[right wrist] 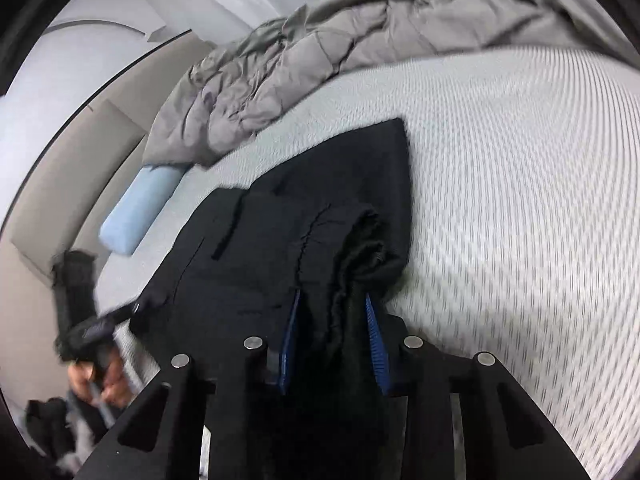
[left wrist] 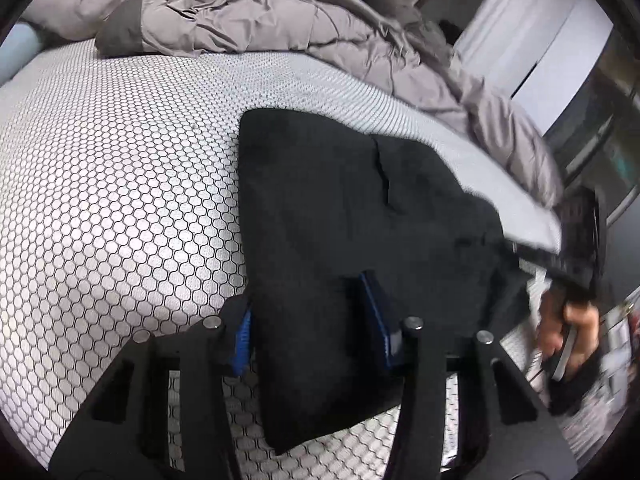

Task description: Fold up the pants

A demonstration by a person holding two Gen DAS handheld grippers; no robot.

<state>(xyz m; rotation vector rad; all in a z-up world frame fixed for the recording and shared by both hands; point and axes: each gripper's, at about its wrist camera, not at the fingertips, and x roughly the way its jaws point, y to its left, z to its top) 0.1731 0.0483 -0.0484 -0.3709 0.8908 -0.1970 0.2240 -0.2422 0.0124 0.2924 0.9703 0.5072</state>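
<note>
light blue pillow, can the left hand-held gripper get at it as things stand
Probably not right away. The left hand-held gripper has the black pants between its fingers, and the light blue pillow lies off at the mattress edge. The mattress between looks bare, so only the pants hinder.

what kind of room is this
Most likely a bedroom: black pants lie on a bed with a honeycomb-patterned mattress cover, a rumpled grey duvet pushed back, and a light blue pillow at the edge.

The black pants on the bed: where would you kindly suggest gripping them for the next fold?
Probably at the near end of the black pants, approaching from the bed's front edge: both the left gripper and right gripper already straddle cloth there, while the far end lies flat on the mattress.
</note>
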